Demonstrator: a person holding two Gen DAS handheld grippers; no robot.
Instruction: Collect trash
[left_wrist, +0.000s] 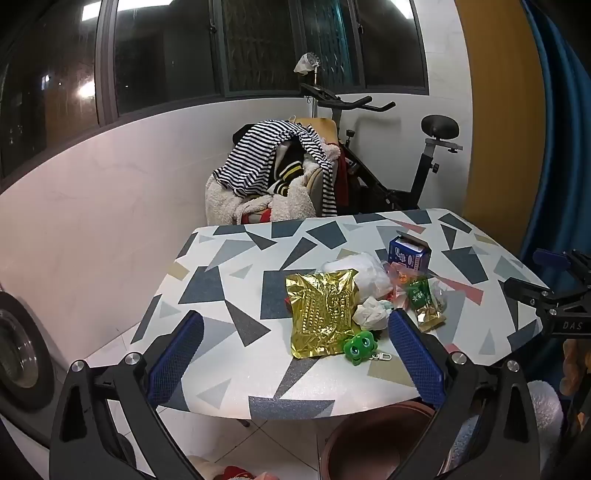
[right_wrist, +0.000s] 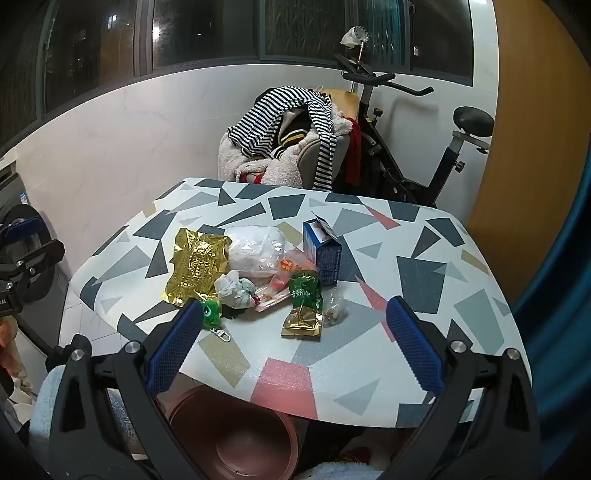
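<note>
I hover both grippers, left (left_wrist: 295, 354) and right (right_wrist: 295, 347), spread wide and empty; nothing collected yet, so next I pinch the gold wrapper (left_wrist: 320, 314) toward the brown bin (right_wrist: 236, 439)

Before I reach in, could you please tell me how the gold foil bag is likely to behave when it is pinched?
The gold foil bag lies flat and creased, so it probably flops and crinkles. It looks empty, so likely very light. Its shiny skin may slip between the fingers.

Dim indoor light, fisheye warp, window glare
</note>
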